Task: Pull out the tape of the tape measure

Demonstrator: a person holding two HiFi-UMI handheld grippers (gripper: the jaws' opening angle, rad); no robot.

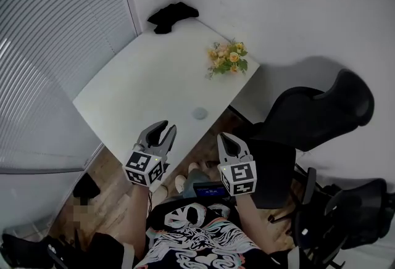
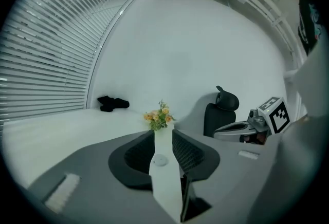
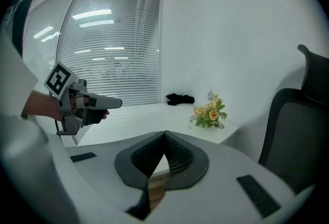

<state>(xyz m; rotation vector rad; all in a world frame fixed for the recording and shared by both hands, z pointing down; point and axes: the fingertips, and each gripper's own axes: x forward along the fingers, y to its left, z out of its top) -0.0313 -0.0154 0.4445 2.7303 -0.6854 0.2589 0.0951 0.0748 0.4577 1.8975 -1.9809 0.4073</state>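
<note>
Left gripper view looks along the left tongs (image 2: 163, 135). Their two jaws are spread apart with nothing in them. Past the gap lies what I take to be the tape measure (image 2: 161, 160), a small round pale disc near the close edge of the white table (image 2: 61, 133). The right tongs (image 3: 165, 133) have their tips pressed together and hold nothing. Both pairs hang in the air in front of the table and do not touch it.

The tape measure looks small and light with a smooth hard shell, so it may slide on the slick top. I would pinch the round body at its sides with one pair and the little end tab with the other. I cannot see that tab from here.

Yellow flowers (image 1: 228, 59) and a black cloth (image 1: 173, 16) sit far back on the table. Window blinds (image 1: 49, 45) are on the left, black chairs (image 1: 321, 110) are on the right, and the floor (image 1: 111, 190) is wood.
</note>
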